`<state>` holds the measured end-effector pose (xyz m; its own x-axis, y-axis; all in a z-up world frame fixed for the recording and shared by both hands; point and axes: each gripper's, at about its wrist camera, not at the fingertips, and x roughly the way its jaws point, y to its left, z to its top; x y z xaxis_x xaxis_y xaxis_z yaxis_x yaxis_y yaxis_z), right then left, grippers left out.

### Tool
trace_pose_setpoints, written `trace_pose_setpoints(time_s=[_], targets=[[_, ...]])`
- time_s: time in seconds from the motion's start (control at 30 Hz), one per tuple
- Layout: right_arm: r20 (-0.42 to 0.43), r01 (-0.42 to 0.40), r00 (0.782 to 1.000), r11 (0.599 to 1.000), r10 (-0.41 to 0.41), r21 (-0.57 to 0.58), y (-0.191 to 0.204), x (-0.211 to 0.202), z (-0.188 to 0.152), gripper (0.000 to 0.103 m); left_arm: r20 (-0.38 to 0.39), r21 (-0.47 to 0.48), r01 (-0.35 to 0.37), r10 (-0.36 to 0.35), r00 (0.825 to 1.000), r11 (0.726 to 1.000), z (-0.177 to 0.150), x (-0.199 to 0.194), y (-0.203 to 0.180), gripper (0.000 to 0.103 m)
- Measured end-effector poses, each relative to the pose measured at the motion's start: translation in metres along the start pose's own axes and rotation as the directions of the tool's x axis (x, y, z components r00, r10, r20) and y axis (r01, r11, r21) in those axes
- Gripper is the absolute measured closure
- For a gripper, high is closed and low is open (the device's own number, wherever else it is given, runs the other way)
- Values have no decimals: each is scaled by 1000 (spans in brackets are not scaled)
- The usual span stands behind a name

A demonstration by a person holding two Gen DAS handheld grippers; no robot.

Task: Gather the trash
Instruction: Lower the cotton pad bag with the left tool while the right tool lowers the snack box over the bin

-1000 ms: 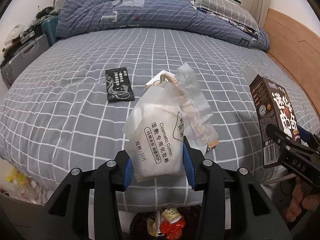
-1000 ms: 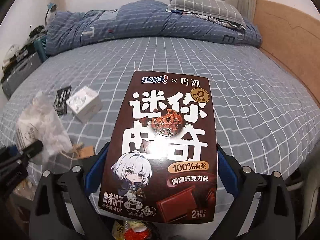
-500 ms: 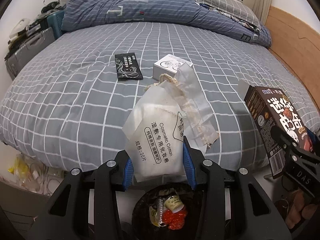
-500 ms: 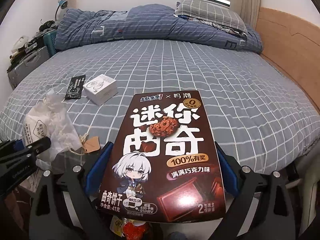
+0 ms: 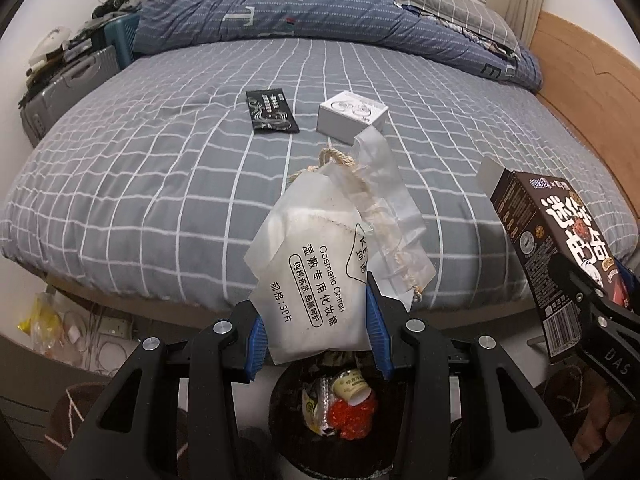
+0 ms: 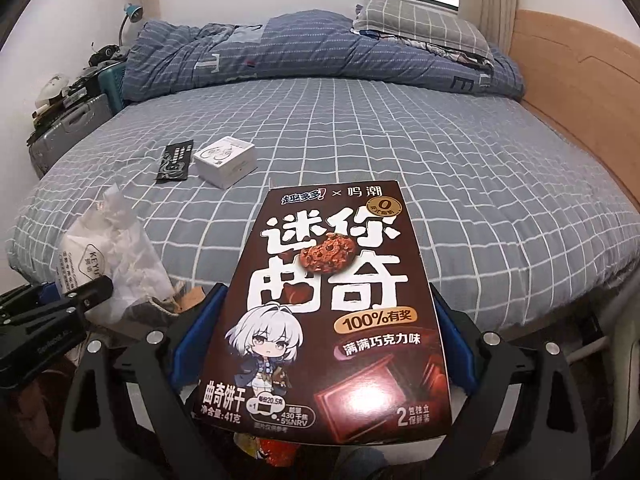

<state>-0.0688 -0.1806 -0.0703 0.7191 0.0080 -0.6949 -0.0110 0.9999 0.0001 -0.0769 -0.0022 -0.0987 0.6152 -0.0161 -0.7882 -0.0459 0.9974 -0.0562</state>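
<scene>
My left gripper is shut on a white cosmetic cotton bag with a rope drawstring, held above a black trash bin that holds wrappers and a red item. My right gripper is shut on a brown cookie box; the box also shows at the right of the left wrist view. The bag shows at the left of the right wrist view. A black sachet and a small white box lie on the bed.
The grey checked bed fills the view, with a blue duvet and pillow at the far end. A wooden headboard side runs along the right. A suitcase and clutter stand at the left. Cables lie under the bed edge.
Both grippers have pulled back from the bed with their loads. The trash bin has come into fuller view below the left gripper.
</scene>
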Motion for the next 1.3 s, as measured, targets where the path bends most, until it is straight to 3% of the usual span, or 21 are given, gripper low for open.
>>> trace_pose_setpoints(time_s=[0.77, 1.03, 1.3], targets=[[-75, -18, 997, 999, 16, -27, 6, -31, -62, 13, -94, 28, 14, -11, 995, 1000, -69, -20, -2, 62], [-144, -18, 990, 998, 9, -56, 12, -31, -83, 13, -126, 10, 41, -39, 991, 999, -87, -27, 9, 62], [-223, -39, 975, 996, 19, -82, 29, -10, -92, 13, -156, 10, 26, -24, 987, 1000, -93, -16, 24, 62]])
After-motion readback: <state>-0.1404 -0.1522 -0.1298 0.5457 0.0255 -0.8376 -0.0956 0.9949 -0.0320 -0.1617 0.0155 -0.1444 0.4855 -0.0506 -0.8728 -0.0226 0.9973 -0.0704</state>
